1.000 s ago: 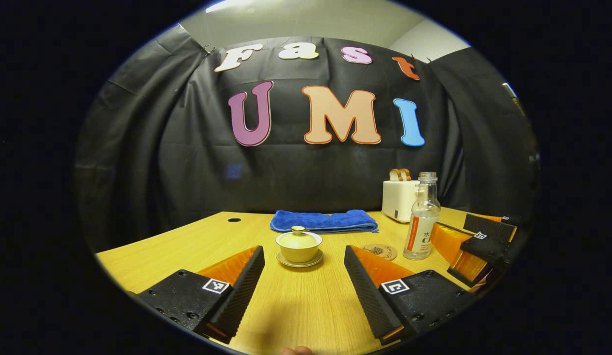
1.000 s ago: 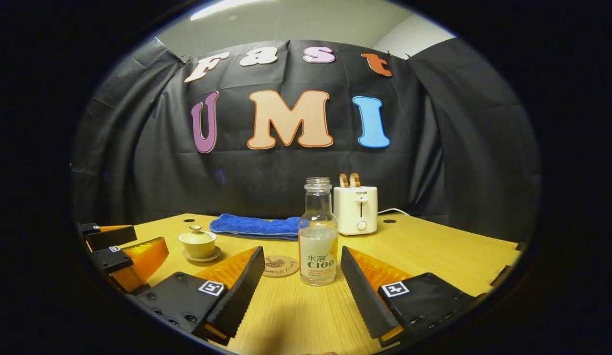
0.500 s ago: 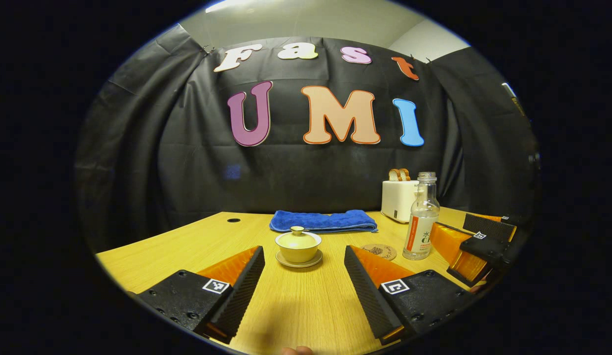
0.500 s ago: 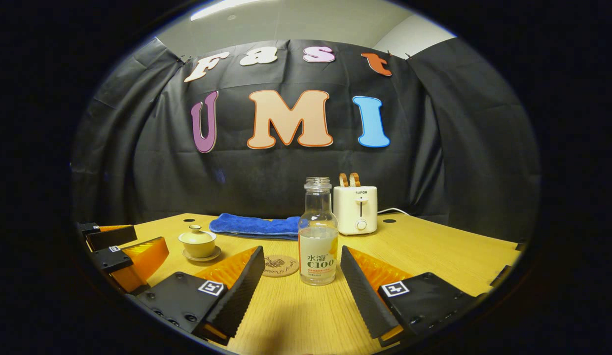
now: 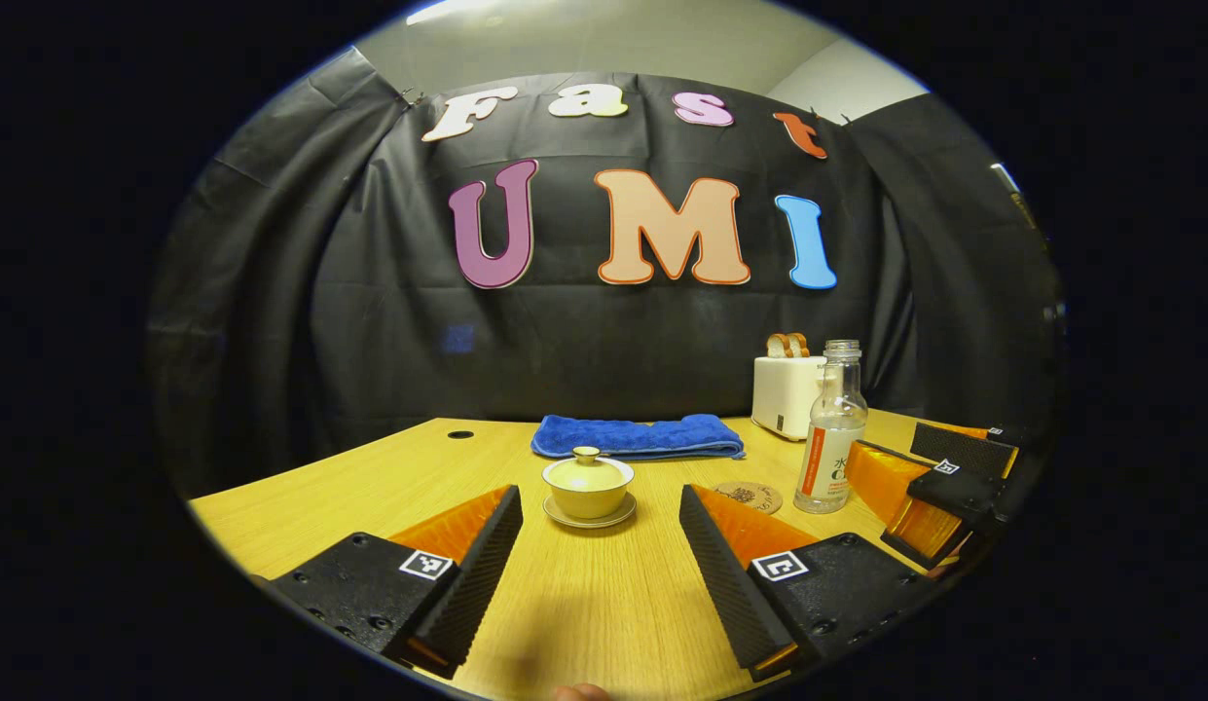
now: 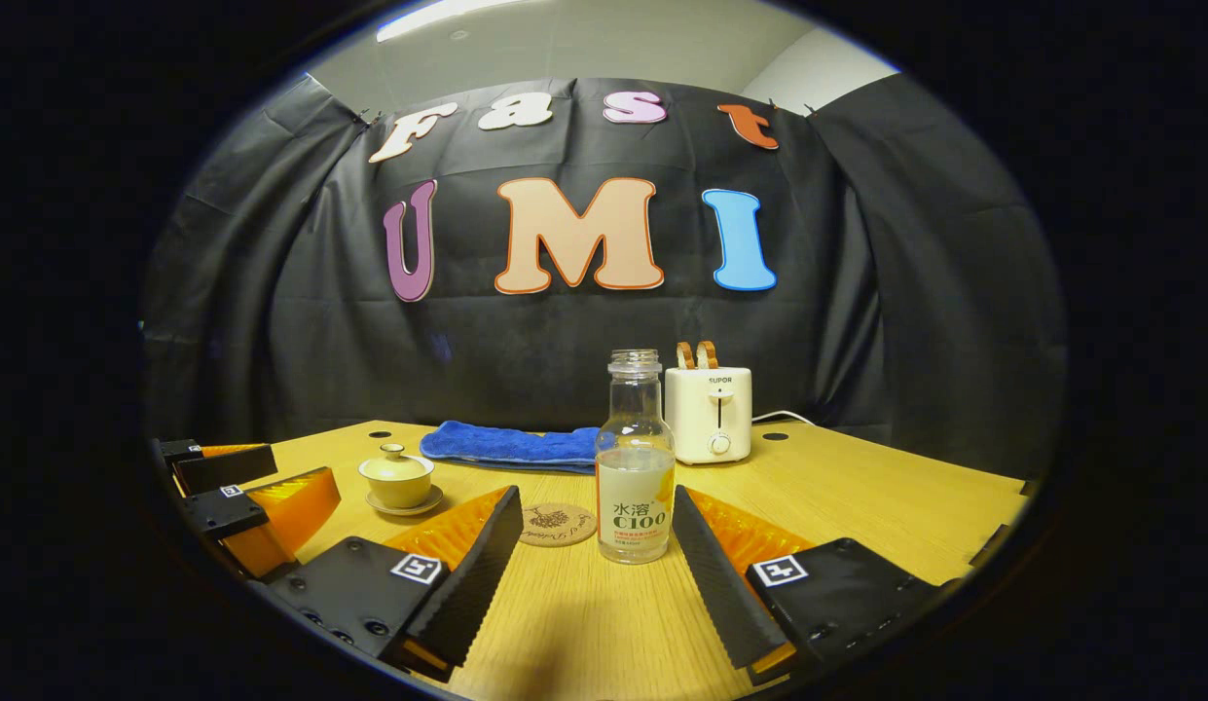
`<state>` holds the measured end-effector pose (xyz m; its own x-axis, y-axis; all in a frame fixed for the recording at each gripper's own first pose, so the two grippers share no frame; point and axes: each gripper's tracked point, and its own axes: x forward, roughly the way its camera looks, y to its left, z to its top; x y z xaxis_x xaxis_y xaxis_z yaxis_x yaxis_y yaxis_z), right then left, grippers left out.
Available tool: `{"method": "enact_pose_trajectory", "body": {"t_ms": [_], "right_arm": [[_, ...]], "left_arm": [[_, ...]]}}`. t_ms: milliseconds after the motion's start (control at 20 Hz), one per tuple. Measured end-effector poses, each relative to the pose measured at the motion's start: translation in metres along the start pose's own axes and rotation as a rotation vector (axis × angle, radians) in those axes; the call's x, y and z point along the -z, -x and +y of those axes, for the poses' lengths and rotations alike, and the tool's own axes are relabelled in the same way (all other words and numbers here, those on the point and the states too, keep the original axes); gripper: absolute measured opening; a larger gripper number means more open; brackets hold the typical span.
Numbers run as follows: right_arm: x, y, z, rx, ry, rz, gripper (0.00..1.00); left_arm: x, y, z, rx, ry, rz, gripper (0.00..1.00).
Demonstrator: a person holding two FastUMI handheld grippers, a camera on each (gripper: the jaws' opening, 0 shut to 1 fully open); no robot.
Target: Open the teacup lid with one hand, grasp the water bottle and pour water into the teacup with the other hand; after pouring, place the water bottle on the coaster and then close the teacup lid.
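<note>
Lidded teacup (image 5: 588, 487), upright uncapped bottle (image 6: 635, 467), coaster (image 6: 558, 523)

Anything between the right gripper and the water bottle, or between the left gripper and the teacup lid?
Nothing visible. The right gripper is open with the water bottle straight ahead over bare table. The left gripper is open facing the teacup lid. The coaster lies left of the bottle.

Left hand-held gripper (image 5: 601, 545) & right hand-held gripper (image 6: 596, 545): both level, low, fingers spread wide, gripping nothing, side by side.
</note>
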<state>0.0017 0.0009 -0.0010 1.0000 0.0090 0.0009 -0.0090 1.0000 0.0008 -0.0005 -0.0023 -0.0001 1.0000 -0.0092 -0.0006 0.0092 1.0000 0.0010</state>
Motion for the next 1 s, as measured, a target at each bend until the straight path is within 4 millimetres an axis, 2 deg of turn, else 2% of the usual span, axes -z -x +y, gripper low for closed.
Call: {"method": "enact_pose_trajectory", "body": {"t_ms": [50,100,200,350,550,600,750,800,850,950,1000], "right_arm": [[0.0,0.0,0.0,0.0,0.0,0.0,0.95],[0.0,0.0,0.0,0.0,0.0,-0.001,0.98],[0.0,0.0,0.001,0.0,0.0,0.0,0.98],[0.001,0.0,0.001,0.0,0.0,0.0,0.95],[0.001,-0.001,0.001,0.0,0.0,0.0,0.98],[0.001,-0.001,0.001,0.001,0.0,0.001,0.95],[0.001,-0.003,-0.002,0.001,0.002,0.001,0.95],[0.0,-0.005,-0.006,0.009,0.001,0.001,0.99],[0.001,-0.007,-0.012,0.019,0.001,0.001,0.95],[0.001,-0.01,-0.023,0.039,0.002,0.001,0.95],[0.0,-0.012,-0.029,0.048,0.001,0.001,0.99]], "left_arm": [[0.0,0.0,0.0,0.002,-0.001,0.001,0.96],[0.0,0.0,-0.001,0.003,0.0,0.0,0.95],[0.0,0.0,0.0,0.003,0.0,0.0,0.96],[-0.001,-0.001,-0.001,0.008,-0.001,-0.003,0.95],[-0.001,-0.012,0.005,-0.003,-0.004,-0.006,0.95],[-0.002,-0.018,0.006,-0.007,-0.005,-0.007,0.95],[0.0,-0.04,0.013,-0.025,-0.004,-0.004,0.95],[0.0,-0.051,0.012,-0.021,-0.005,-0.009,0.95],[0.001,-0.064,0.012,-0.016,-0.005,-0.007,0.95],[0.002,-0.091,0.015,-0.022,-0.005,-0.003,0.95],[0.002,-0.103,0.016,-0.026,-0.008,0.002,0.94]]}}
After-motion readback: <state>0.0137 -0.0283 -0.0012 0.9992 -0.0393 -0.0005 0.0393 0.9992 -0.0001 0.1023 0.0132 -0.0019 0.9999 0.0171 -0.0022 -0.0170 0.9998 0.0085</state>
